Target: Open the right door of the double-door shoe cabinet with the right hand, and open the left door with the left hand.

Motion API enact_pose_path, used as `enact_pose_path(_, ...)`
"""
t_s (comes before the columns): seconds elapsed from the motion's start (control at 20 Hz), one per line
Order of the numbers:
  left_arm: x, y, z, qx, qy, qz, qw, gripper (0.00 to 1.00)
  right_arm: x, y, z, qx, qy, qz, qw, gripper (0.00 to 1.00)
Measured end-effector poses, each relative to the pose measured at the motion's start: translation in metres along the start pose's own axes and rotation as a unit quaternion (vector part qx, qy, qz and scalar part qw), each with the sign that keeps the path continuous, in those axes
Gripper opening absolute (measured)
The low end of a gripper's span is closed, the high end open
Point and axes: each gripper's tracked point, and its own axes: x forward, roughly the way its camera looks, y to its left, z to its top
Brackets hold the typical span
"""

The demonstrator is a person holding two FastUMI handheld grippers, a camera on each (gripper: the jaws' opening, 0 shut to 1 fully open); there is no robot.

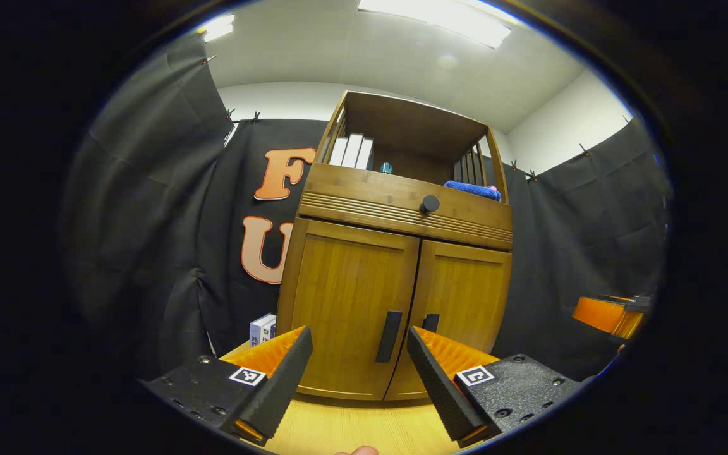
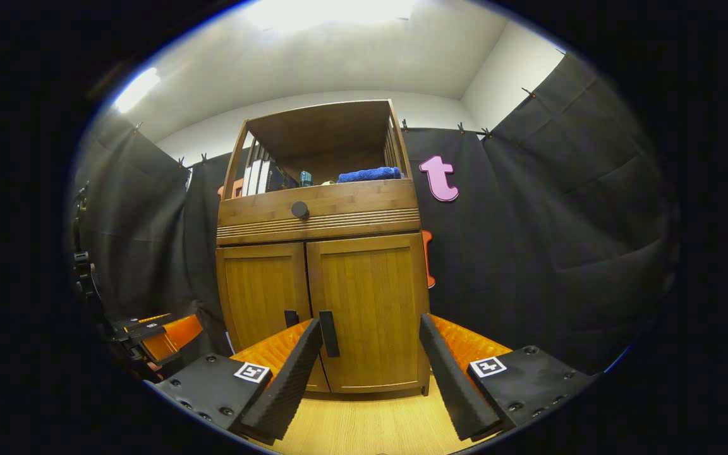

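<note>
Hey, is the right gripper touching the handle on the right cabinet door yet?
Apart. In the right gripper view the right gripper stands open short of the cabinet, bare floor showing ahead of its fingertips, and the right door's handle sits beyond them ungrasped.

Both doors of the shoe cabinet (image 1: 395, 278) stand closed, so the way into the lower compartment is barred — the left door (image 1: 348, 303) and right door (image 2: 370, 303) meet at the centre seam with their dark handles (image 1: 389, 336) just beside each other. Bare wooden floor (image 2: 370, 423) lies between the cabinet and the left gripper (image 1: 357, 379), whose fingers are spread wide, and likewise before the right gripper (image 2: 370, 379), also spread wide. Black cloth wall (image 2: 560, 221) hangs close on both flanks. A small box (image 1: 261, 328) stands beside the cabinet's left foot. The drawer knob (image 1: 429, 204) juts out above the doors.
</note>
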Motion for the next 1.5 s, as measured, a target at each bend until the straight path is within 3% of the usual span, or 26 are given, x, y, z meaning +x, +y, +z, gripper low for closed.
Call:
enact_pose_path(0.35, 0.001, 0.0, 0.0, 0.0, 0.0, 0.0, 1.0, 0.92, 0.005, 0.002, -0.001, -0.006, -0.006, 0.002, 1.0, 1.0)
enact_pose_path(0.4, 0.0, 0.0, 0.0, 0.001, 0.001, 0.0, 1.0, 0.95, 0.011, 0.0, -0.003, -0.008, -0.009, 0.002, 1.0, 0.92)
enact_pose_path(0.45, 0.0, 0.0, 0.0, 0.002, 0.001, 0.001, 1.0, 0.95, 0.02, -0.003, -0.006, -0.012, -0.013, 0.001, 1.0, 0.93)
enact_pose_path(0.5, 0.0, 0.0, -0.001, 0.005, 0.001, 0.001, 1.0, 0.95, 0.032, -0.006, -0.012, -0.018, -0.011, -0.001, 1.0, 1.0)
enact_pose_path(0.6, 0.0, 0.001, -0.001, 0.011, 0.0, 0.005, 1.0, 0.95, 0.061, -0.009, -0.036, -0.011, 0.008, 0.003, 1.0, 0.99)
enact_pose_path(0.65, 0.0, 0.002, 0.0, 0.014, 0.0, 0.008, 1.0, 0.95, 0.078, -0.005, -0.049, 0.001, 0.02, 0.012, 1.0, 0.93)
enact_pose_path(0.7, -0.001, 0.004, 0.0, 0.018, -0.001, 0.012, 1.0, 0.95, 0.095, 0.002, -0.061, 0.011, 0.027, 0.023, 0.999, 0.93)
enact_pose_path(0.75, -0.002, 0.007, -0.001, 0.021, -0.001, 0.017, 1.0, 0.95, 0.113, 0.008, -0.07, 0.02, 0.035, 0.031, 0.999, 0.99)
enact_pose_path(0.9, -0.017, 0.018, -0.007, 0.024, 0.002, 0.027, 0.999, 0.95, 0.168, 0.034, -0.087, 0.027, 0.035, 0.056, 0.997, 0.99)
enact_pose_path(1.1, -0.027, 0.028, -0.01, 0.026, 0.005, 0.041, 0.999, 0.95, 0.229, 0.069, -0.113, 0.004, 0.049, 0.072, 0.996, 0.98)
enact_pose_path(1.15, -0.029, 0.032, -0.01, 0.026, 0.004, 0.045, 0.999, 0.95, 0.242, 0.077, -0.123, 0.002, 0.061, 0.073, 0.995, 0.89)
enact_pose_path(1.2, -0.03, 0.036, -0.01, 0.026, 0.004, 0.051, 0.998, 0.95, 0.249, 0.085, -0.132, 0.005, 0.074, 0.076, 0.994, 0.98)
enact_pose_path(1.25, -0.032, 0.041, -0.012, 0.026, 0.005, 0.056, 0.998, 0.95, 0.251, 0.088, -0.138, 0.008, 0.079, 0.079, 0.994, 0.98)
enact_pose_path(1.35, -0.035, 0.051, -0.012, 0.026, 0.007, 0.068, 0.997, 0.95, 0.257, 0.084, -0.145, 0.003, 0.074, 0.062, 0.995, 0.97)
enact_pose_path(1.4, -0.035, 0.055, -0.013, 0.025, 0.009, 0.073, 0.997, 0.95, 0.264, 0.08, -0.15, -0.001, 0.073, 0.049, 0.996, 0.89)
enact_pose_path(1.45, -0.036, 0.059, -0.013, 0.025, 0.01, 0.076, 0.997, 0.95, 0.273, 0.079, -0.154, 0.0, 0.077, 0.041, 0.996, 0.97)
enact_pose_path(1.5, -0.036, 0.062, -0.013, 0.027, 0.011, 0.08, 0.996, 0.95, 0.28, 0.077, -0.161, 0.003, 0.084, 0.04, 0.996, 0.89)
